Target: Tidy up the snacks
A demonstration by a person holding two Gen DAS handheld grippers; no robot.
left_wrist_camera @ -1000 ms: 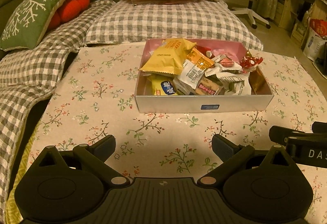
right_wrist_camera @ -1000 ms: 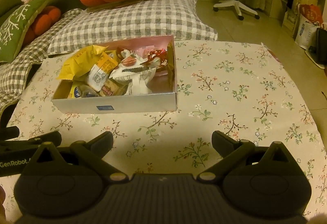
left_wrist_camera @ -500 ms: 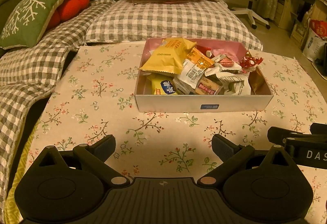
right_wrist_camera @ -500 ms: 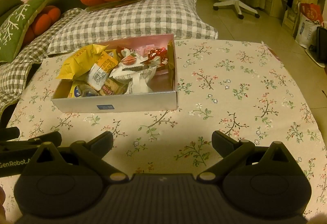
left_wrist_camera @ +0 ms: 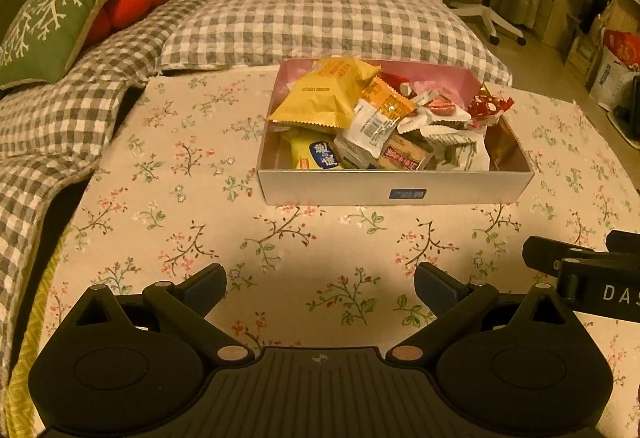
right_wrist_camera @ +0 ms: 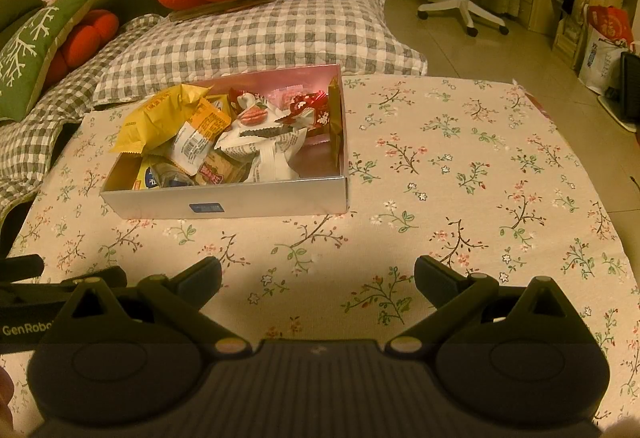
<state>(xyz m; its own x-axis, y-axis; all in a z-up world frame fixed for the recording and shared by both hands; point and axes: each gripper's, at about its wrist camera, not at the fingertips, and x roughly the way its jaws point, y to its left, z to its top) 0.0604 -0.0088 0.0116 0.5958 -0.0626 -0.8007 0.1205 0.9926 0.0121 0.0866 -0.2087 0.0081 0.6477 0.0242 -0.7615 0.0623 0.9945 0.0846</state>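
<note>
While both tools hang low over the flowered tablecloth (left_wrist_camera: 168,174), nothing gripped: left gripper (left_wrist_camera: 320,288) spread wide, bare cloth between the fingers; right gripper (right_wrist_camera: 318,282) spread just as wide, likewise empty, and showing at the right edge of the left view. Well ahead of both, sitting square on the cloth, a shallow silver box (left_wrist_camera: 396,192) with a pink inside, and all the snacks in sight heaped within it: big yellow bag (left_wrist_camera: 322,96) on top at the left, orange-and-white packet (left_wrist_camera: 378,114) leaning beside it, red foil sweet (left_wrist_camera: 488,106) perched at the right wall, white wrappers (right_wrist_camera: 272,146) piled in the middle. No loose packet anywhere on the cloth. Hard to call the stage: fits snacks gathered in and the job about finished, and fits equally a jumbled box waiting to be sorted. Either way, any next grab would need a reach forward over the near wall and a careful pinch on one slippery, crinkly wrapper without dragging its neighbours along.
</note>
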